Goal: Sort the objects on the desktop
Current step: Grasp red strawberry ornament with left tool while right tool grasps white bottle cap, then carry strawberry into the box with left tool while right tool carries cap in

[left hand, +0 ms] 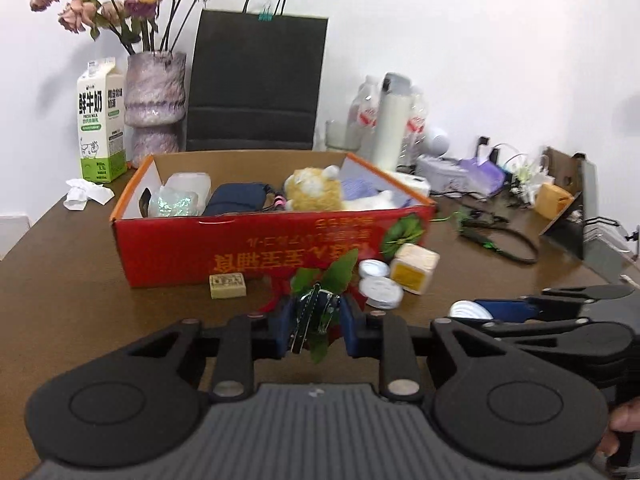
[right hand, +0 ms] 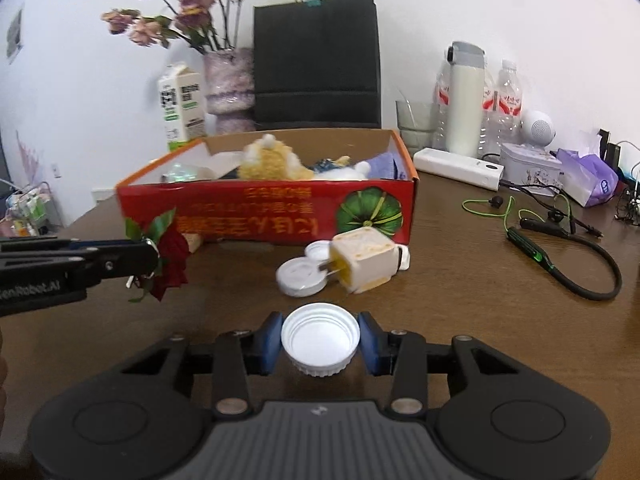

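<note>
My left gripper (left hand: 318,314) is shut on a red artificial rose (left hand: 320,280) with green leaves and a metal clip, held just above the table. From the right wrist view, the left gripper (right hand: 146,258) reaches in from the left with the rose (right hand: 174,258) at its tip. My right gripper (right hand: 320,334) is shut on a white bottle cap (right hand: 319,346), open side up, its blue pads against both sides. The right gripper (left hand: 496,309) also shows at the right of the left wrist view. A red cardboard box (left hand: 272,248) stands beyond, holding a plush toy (left hand: 316,190), a dark pouch and a plastic container.
In front of the box lie two white lids (right hand: 298,276), a yellowed cube plug (right hand: 366,260) and a small tan block (left hand: 227,285). A green-and-black cable (right hand: 560,248) curls at the right. A vase, milk carton, black bag and bottles line the back wall.
</note>
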Demonstrator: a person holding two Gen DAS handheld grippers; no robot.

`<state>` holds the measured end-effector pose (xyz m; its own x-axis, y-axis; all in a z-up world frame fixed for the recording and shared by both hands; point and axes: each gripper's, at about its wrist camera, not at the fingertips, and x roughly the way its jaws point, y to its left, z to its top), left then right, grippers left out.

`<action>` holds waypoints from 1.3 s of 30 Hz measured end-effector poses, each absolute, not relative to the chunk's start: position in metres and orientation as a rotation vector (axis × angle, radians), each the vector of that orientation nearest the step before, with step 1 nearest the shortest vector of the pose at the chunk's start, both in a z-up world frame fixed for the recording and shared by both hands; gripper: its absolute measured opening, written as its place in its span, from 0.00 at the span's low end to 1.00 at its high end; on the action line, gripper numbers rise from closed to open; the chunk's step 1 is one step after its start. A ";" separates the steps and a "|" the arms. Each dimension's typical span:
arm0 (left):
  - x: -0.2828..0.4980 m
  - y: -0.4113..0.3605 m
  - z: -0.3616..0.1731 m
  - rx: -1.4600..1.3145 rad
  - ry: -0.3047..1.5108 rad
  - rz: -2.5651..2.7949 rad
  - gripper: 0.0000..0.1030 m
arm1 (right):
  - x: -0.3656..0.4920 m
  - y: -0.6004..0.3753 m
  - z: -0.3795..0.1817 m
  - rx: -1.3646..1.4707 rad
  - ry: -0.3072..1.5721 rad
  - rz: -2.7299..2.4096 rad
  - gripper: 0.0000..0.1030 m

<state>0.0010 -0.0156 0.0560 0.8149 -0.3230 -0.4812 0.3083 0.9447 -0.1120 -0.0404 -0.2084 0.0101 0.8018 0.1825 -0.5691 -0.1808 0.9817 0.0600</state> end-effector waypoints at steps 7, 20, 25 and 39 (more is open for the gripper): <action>-0.060 -0.017 0.065 -0.006 0.485 -0.350 0.25 | -0.097 -0.207 0.026 0.013 0.544 0.214 0.38; -0.052 0.007 0.109 -0.058 0.398 -0.361 0.25 | -0.106 -0.207 0.058 0.048 0.493 0.326 0.38; 0.030 0.010 0.152 -0.036 0.388 -0.369 0.25 | -0.039 -0.221 0.100 0.012 0.436 0.322 0.38; 0.301 -0.025 0.107 -0.064 0.801 -0.299 0.25 | 0.262 -0.220 0.100 0.003 0.712 0.290 0.38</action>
<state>0.3007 -0.0245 0.1070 0.6565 -0.2877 -0.6973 0.2392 0.9561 -0.1693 0.2621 -0.2200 0.0995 0.7188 0.2630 -0.6436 -0.2612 0.9600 0.1006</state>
